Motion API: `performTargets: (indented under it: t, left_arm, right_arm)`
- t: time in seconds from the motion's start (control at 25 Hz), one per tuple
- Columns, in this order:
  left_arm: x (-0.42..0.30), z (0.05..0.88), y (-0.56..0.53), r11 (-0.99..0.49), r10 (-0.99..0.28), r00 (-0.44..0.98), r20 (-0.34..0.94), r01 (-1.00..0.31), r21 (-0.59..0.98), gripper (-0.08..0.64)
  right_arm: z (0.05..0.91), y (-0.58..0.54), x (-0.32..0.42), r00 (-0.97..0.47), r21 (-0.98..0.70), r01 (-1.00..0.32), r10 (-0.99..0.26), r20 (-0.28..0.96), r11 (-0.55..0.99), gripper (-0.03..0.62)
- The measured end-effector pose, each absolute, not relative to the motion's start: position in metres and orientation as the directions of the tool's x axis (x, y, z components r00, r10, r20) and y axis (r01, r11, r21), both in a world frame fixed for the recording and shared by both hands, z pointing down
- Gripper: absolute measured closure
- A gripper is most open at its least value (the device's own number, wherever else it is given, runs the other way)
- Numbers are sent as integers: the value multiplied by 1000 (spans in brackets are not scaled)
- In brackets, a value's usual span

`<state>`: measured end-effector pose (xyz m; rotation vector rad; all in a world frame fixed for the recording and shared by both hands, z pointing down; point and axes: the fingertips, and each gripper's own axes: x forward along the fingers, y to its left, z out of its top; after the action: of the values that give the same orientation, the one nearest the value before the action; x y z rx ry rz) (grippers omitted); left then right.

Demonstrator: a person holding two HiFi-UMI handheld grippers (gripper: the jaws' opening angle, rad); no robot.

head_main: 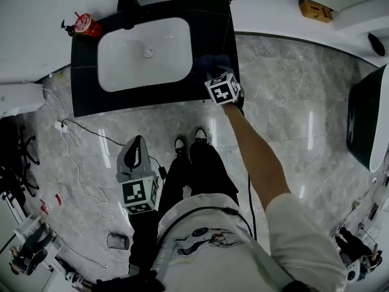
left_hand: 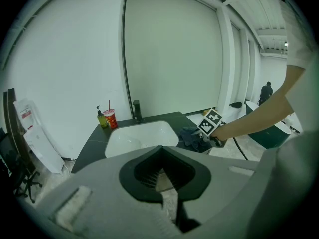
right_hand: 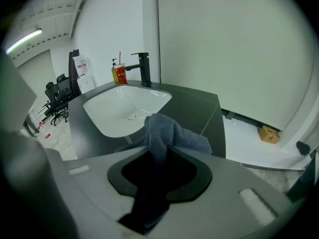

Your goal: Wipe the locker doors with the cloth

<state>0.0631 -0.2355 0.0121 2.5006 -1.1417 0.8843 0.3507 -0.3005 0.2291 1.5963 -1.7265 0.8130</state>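
The right hand-held gripper [head_main: 220,83] reaches out on an extended arm to the near right corner of a dark, stone-look vanity tabletop [head_main: 209,29]. Its jaws are clamped on a blue-grey terry cloth [right_hand: 172,133]. In the right gripper view, one end of the cloth runs back between the jaws and the rest bunches up in a soft hump just ahead of them. The head view shows the hump lying against the tabletop's right front corner, beside the rounded white basin [head_main: 140,53] sunk into the tabletop, not in it.

The left hand-held gripper [head_main: 137,151] hangs low beside the person's left leg, well apart from the tabletop, over the grey marble floor [head_main: 292,102]. Its jaws are drawn together with nothing between them, and it points towards the basin.

At the back of the tabletop a square black tap [right_hand: 144,66] stands behind the basin. In the far left corner are a red paper cup with a straw [head_main: 85,24] and, just beside it, a yellow-green pump bottle [left_hand: 101,118]. Pale, smooth wall panels rise behind the tabletop. A small brown cardboard box [head_main: 315,10] lies on the floor to the right, near the wall.
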Motion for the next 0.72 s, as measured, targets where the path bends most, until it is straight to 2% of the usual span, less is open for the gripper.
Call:
performTargets:
  t: [0.32,0.72]
  left_arm:
    - [58,8,-217,-672,-602,525,602,-740,-26,560]
    - [16,-1,-170,-721,-591,601,538,-693,-17,560]
  right_arm:
    - [167,-256,351,-24,-5,-1000,-730,683,28,506]
    - [100,-158,295,33,35,-999,-815,578,-15,506]
